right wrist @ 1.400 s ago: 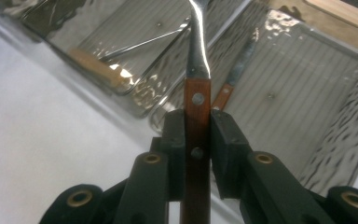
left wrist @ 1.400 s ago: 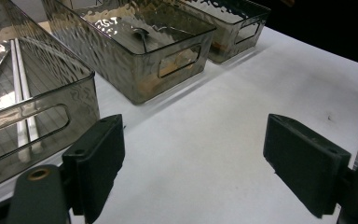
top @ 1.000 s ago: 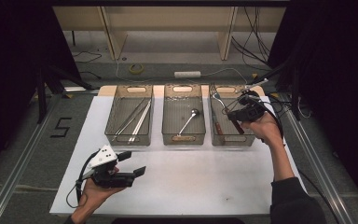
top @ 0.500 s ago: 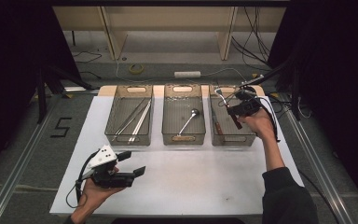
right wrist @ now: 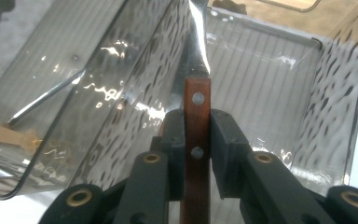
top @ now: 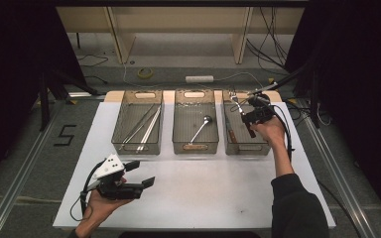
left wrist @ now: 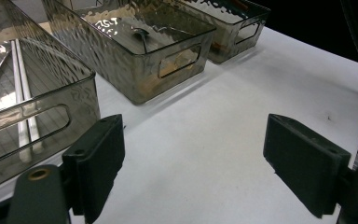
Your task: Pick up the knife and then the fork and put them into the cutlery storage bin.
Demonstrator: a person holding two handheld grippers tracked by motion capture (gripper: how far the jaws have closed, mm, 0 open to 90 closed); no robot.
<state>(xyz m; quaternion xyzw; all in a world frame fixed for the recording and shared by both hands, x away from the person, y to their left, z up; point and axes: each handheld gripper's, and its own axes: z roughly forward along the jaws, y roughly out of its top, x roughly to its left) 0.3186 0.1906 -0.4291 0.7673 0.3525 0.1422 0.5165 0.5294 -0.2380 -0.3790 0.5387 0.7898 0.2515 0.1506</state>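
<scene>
Since a second ago, my right tongs [top: 244, 113] are sliding back toward the far end of the right bin [top: 263, 148], carrying the fork [top: 236, 103] with them, while my left tongs [top: 139, 173] are keeping to the same spot.

Nearest me, at about seven o'clock on the white table [top: 218, 193], the left tongs are hovering just above the surface with their jaws standing wide and nothing between them; in the left gripper view [left wrist: 191, 158] bare table is showing in the gap.

Farther out, three clear bins are sitting in a row. At eleven o'clock, the left bin [top: 120, 147] is holding long thin metal utensils [top: 146, 129]. At twelve o'clock, the middle bin [top: 195, 148] is holding a ladle [top: 202, 126].

At one o'clock, my right tongs are gripping the fork by its brown wooden handle [right wrist: 196, 135], jaws drawn narrow on it, over the right bin. Its metal end is pointing away toward the bin's far wall.
</scene>
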